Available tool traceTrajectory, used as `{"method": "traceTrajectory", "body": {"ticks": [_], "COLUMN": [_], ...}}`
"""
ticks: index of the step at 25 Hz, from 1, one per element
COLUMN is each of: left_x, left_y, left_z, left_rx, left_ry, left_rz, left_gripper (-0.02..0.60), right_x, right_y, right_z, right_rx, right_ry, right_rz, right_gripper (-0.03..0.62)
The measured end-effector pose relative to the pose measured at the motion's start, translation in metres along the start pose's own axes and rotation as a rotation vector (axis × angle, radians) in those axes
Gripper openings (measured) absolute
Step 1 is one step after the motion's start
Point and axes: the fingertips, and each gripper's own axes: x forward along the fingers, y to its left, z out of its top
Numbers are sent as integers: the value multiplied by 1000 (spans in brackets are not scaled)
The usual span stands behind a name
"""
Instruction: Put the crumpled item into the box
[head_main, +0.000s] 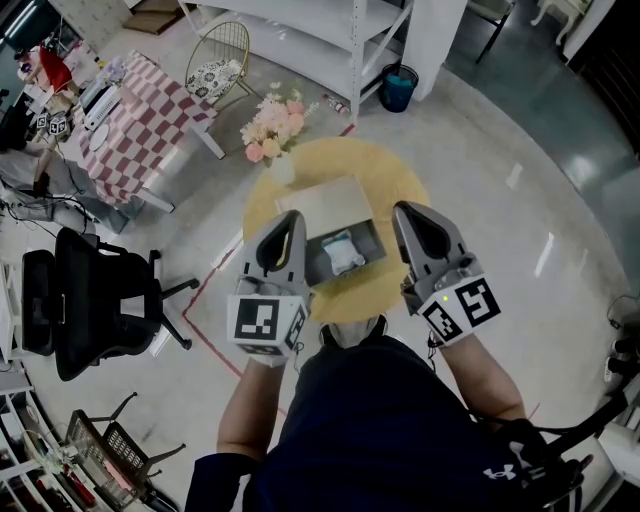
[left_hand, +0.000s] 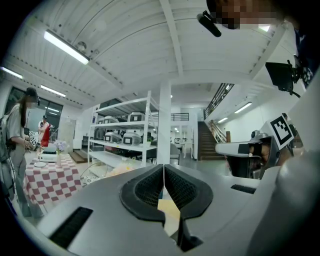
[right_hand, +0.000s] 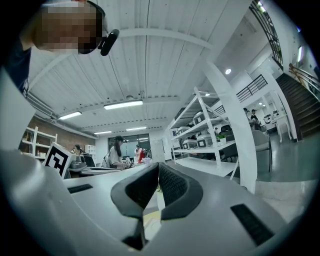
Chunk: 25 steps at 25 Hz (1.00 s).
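A crumpled white and pale blue item lies inside a grey open box on a round yellow table. A pale flap or lid lies just behind the box. My left gripper is held up at the box's left side and my right gripper at its right side, both above the table. Both point level across the room. The left gripper has its pads pressed together with nothing between them. So does the right gripper.
A vase of pink flowers stands at the table's far left edge. On the floor are a black office chair, a red-checked table, a wire chair, a blue bin and a white shelf rack.
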Motion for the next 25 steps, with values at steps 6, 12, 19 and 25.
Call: {"method": "traceTrajectory", "body": {"ticks": [6,12,19,25], "left_x": [-2,-3,-4,-3], "left_y": [0,-2,-1,-1], "left_z": [1,-2,-2,-4], "left_rx": [-4,2,5,9], "left_ry": [-4,6,4,12], "left_rz": [10,3,3,-1], "left_gripper": [21,20,21,21], "right_x": [-2,-2,-2,-1], "right_y": [0,0,2,2], "right_z": [2,-1,-3,-5], "right_rx": [1,7,10,13], "right_ry": [-2,1,8,12], "right_rz": [-6,-7,-1,-2], "right_gripper": [12,12,12,11]}}
